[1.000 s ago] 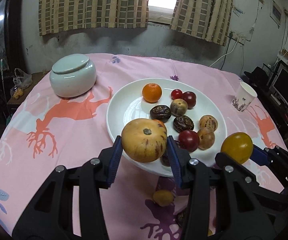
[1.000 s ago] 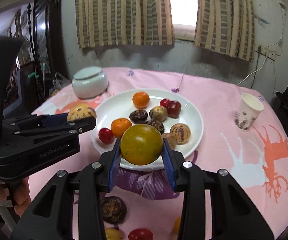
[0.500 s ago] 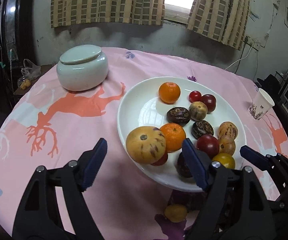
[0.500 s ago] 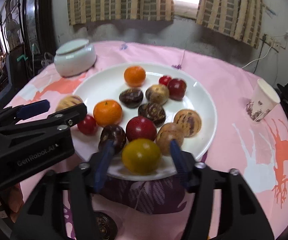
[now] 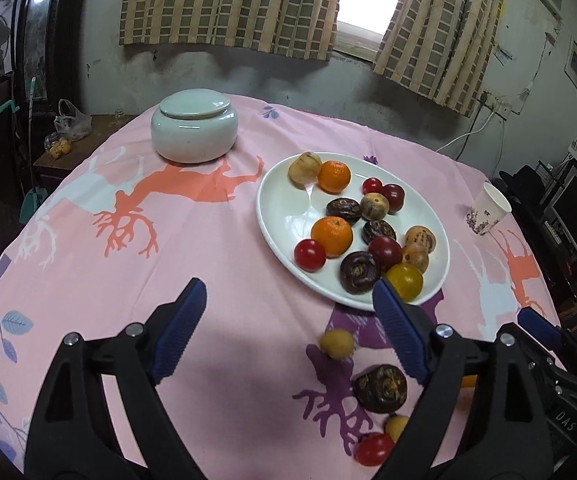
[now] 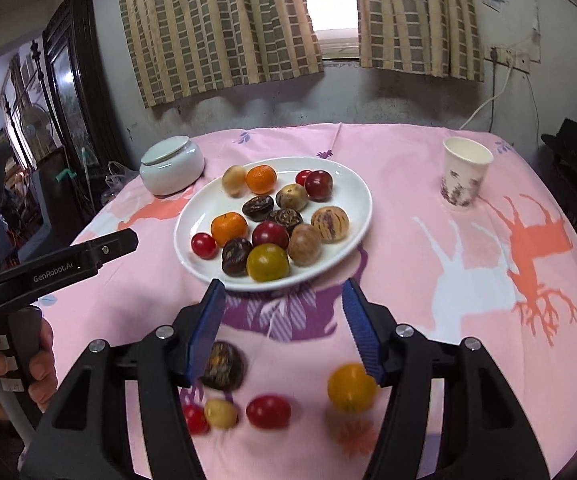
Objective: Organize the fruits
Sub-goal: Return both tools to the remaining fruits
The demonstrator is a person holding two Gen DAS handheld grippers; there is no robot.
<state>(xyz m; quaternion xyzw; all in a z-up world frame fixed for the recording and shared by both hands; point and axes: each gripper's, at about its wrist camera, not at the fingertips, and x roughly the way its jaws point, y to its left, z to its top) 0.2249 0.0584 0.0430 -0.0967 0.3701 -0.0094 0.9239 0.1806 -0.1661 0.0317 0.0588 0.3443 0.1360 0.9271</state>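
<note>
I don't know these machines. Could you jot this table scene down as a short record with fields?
surface: pink tablecloth with deer print
plate: white, holds many fruits
loose fruit: yellow fruit, red fruit, dark fruit on the cloth, nearer than the plate
other items: lidded jar, paper cup
left gripper: open, nothing held
right gripper: open, nothing held

Both claws opened, empty; yellow fruit [image 6: 267, 262], tan fruit [image 5: 305, 167] now on plate [image 6: 352, 184].
</note>
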